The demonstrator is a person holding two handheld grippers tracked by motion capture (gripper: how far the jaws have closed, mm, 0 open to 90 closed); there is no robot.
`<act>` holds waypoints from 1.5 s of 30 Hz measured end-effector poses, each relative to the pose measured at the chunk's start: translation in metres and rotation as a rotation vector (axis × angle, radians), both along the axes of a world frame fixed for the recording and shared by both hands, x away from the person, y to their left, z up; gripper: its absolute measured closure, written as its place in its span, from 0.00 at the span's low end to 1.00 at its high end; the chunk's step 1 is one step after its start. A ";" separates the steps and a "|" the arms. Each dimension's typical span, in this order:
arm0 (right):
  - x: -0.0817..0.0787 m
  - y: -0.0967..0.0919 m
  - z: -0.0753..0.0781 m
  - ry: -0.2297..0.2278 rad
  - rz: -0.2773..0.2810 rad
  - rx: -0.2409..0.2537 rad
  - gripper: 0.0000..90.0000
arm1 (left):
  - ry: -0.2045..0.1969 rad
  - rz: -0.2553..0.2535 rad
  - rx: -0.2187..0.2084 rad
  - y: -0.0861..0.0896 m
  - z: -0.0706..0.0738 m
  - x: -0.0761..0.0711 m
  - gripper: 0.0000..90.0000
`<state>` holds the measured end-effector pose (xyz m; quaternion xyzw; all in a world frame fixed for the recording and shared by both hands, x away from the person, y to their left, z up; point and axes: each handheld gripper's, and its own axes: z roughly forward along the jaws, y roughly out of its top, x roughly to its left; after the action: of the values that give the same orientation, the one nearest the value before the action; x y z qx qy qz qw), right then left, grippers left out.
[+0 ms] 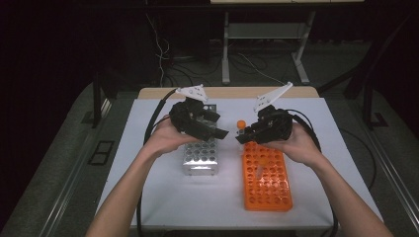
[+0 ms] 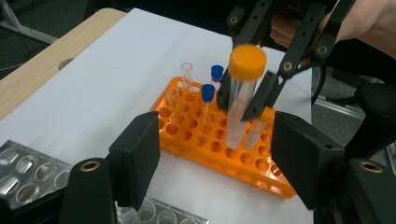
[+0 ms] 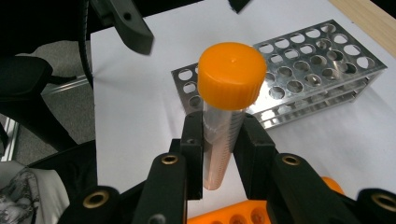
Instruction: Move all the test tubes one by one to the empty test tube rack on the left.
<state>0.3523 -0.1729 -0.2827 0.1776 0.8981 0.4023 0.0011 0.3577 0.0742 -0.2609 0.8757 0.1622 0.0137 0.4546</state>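
My right gripper [image 3: 219, 140] is shut on a clear tube with an orange cap [image 3: 232, 77], gripping its body just below the cap and holding it upright. In the high view this tube [image 1: 241, 125] hangs above the far end of the orange rack [image 1: 267, 182], between the two grippers. My left gripper [image 2: 215, 149] stands open with nothing between its pads and faces the tube [image 2: 239, 100] from a short way off. In the high view it [image 1: 221, 130] hovers over the metal rack [image 1: 200, 159].
The orange rack [image 2: 187, 135] holds two blue-capped tubes [image 2: 208, 93] and some uncapped clear tubes [image 2: 187, 72] at its far end. The metal rack [image 3: 303, 79] shows empty holes. Both racks stand on a white sheet; the wooden table edge [image 1: 232, 92] runs behind.
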 end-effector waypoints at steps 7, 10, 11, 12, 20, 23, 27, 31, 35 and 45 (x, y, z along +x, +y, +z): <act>0.001 0.008 -0.002 -0.013 0.015 0.005 0.82 | -0.008 -0.043 0.021 -0.015 0.007 0.004 0.47; 0.002 0.013 -0.003 -0.019 0.025 0.004 0.82 | -0.014 -0.062 0.039 -0.021 0.010 0.004 0.55; 0.002 0.014 -0.004 -0.021 0.029 0.007 0.82 | -0.016 -0.066 0.043 -0.023 0.011 0.004 0.57; 0.002 0.014 -0.004 -0.021 0.029 0.007 0.82 | -0.016 -0.071 0.048 -0.024 0.012 0.004 0.57; 0.002 0.020 -0.004 -0.027 0.036 0.012 0.82 | 0.004 -0.099 0.066 -0.029 0.011 0.006 0.76; 0.002 0.020 -0.005 -0.030 0.040 0.009 0.82 | 0.013 -0.116 0.077 -0.029 0.011 0.009 0.77; 0.003 0.019 -0.004 -0.022 0.032 0.021 0.77 | 0.014 -0.124 0.089 -0.029 0.014 0.010 0.77; 0.003 0.014 -0.002 -0.023 0.012 0.026 0.65 | 0.011 -0.131 0.119 -0.031 0.019 0.012 0.77; 0.002 0.006 0.003 -0.036 -0.014 0.041 0.57 | 0.010 -0.128 0.128 -0.030 0.025 0.017 0.77; -0.002 -0.021 0.010 -0.063 -0.141 0.095 0.31 | -0.004 -0.089 0.132 -0.022 0.036 0.034 0.77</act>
<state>0.3506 -0.1935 -0.2730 0.2274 0.8627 0.4490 0.0493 0.3917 0.0522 -0.2250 0.9100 0.1210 0.0058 0.3965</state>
